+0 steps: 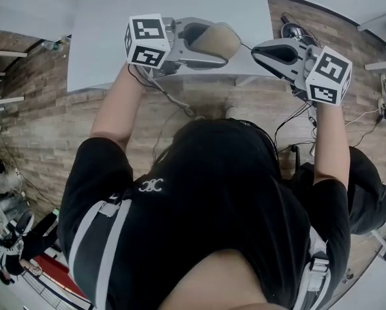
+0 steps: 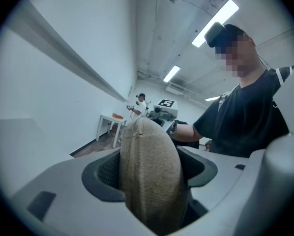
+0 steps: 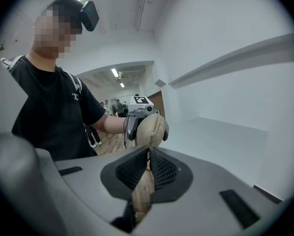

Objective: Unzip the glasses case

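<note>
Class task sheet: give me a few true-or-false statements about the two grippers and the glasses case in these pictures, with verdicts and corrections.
1. The left gripper holds the tan glasses case between its fingers. True.
2. The fingers of the right gripper stand wide apart with nothing between them. False: they are together, pinching a thin tan strip.
3. The glasses case lies flat on a surface. False: it is held up off the table, in the left gripper.
4. The person wears a black short-sleeved top. True.
</note>
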Available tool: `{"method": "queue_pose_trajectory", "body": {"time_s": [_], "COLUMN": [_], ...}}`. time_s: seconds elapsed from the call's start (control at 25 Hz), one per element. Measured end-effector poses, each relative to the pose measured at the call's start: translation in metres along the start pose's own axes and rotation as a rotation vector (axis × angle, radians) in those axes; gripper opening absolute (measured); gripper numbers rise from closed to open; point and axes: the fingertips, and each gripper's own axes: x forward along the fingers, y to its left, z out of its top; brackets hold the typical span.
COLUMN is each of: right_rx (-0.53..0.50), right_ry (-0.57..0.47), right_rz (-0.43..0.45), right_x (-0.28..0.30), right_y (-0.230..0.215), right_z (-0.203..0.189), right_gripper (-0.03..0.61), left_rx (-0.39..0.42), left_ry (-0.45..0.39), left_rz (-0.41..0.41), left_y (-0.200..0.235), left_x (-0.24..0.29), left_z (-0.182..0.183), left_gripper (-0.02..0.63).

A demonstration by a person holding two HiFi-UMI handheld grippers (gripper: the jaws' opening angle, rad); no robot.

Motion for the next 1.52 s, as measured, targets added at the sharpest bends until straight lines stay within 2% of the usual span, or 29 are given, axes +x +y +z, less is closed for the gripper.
{"method": "queue_pose_trajectory", "body": {"time_s": [0.2, 0.36, 0.68, 1.12, 1.28, 1.4, 1.52], "right_rx": [-0.018, -0.097, -0.152, -0.218, -0.207, -0.204, -0.215], "right_ry": [0.002, 0.058, 0.117, 0.182, 0.200, 0.206, 0.226], "right_rz": [-0.041, -0.112, -0.145, -0.254, -0.257, -0.254, -0.249], "right_x": [0.000, 0.006, 0.019, 0.050, 0.059, 0.063, 0.069], "right_y": [0.000, 0.001, 0.004, 0.001, -0.002, 0.002, 0.010], "right_z": [0.002, -0.005, -0.017, -0.039, -0.047, -0.052, -0.063], "right_gripper": [0.029, 0.028, 0.028, 0.028, 0.028, 0.028, 0.028], "left_rx": [-0.084, -0.162, -0.256, -0.334, -0.360, -0.380, -0.435], "left_ry": [-0.097, -0.208, -0.373, -0.424, -0.438, -0.466, -0.514], "left_rz": [0.002, 0.018, 0.055, 0.180, 0.248, 0.270, 0.273], "left_y": [0.006, 0.017, 0.039, 0.067, 0.076, 0.077, 0.080], "left_x": [0.002, -0.002, -0.007, -0.009, -0.011, -0.012, -0.014], "left_z": [0.006, 0.017, 0.033, 0.034, 0.031, 0.034, 0.034], "left_gripper": [0.325, 0.325, 0.325, 0.325, 0.325, 0.325, 0.325]}}
